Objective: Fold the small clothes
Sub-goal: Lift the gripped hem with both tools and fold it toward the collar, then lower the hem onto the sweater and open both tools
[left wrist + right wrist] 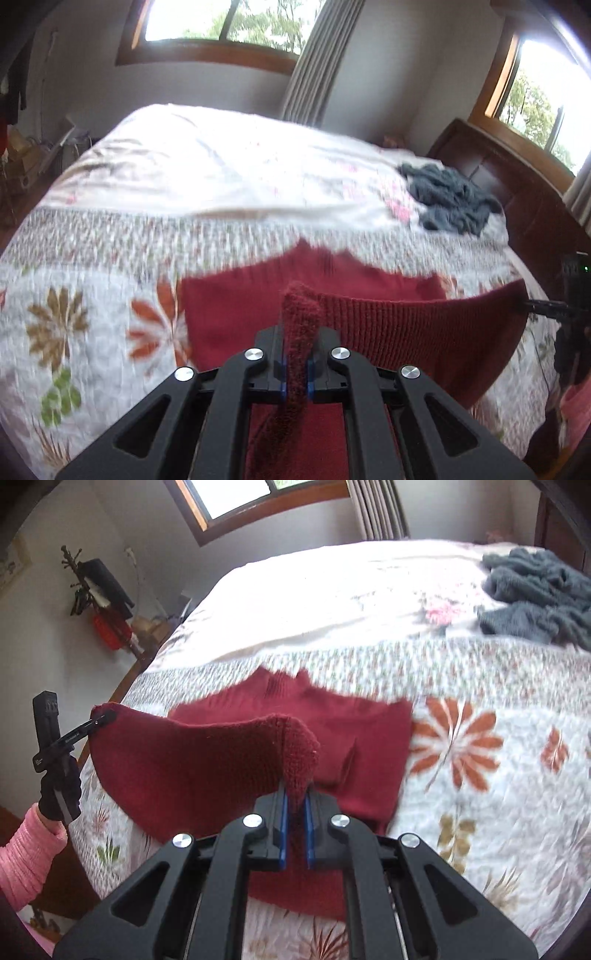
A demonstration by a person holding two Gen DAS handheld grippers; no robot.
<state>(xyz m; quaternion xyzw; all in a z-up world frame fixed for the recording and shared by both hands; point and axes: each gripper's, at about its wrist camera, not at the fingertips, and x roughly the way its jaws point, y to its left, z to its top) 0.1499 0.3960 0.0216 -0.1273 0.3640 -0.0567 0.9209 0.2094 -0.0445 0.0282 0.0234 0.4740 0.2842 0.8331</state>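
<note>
On the bed [110,240], the red sweater [240,314] lies collar away from the left gripper [295,354], which pinches its lifted hem. From the right wrist, the right gripper [294,812] clamps the same hem, stretched sideways between both.

Dark red knit sweater [354,738] lies flat near the bed's [480,775] front edge, collar pointing toward the far side. Its bottom hem is lifted up, stretched out in midair above the rest.

Daylit bedroom: floral bedspread [92,280], wood-framed windows [221,22], grey curtain [317,62], dark wooden headboard [517,184].
</note>
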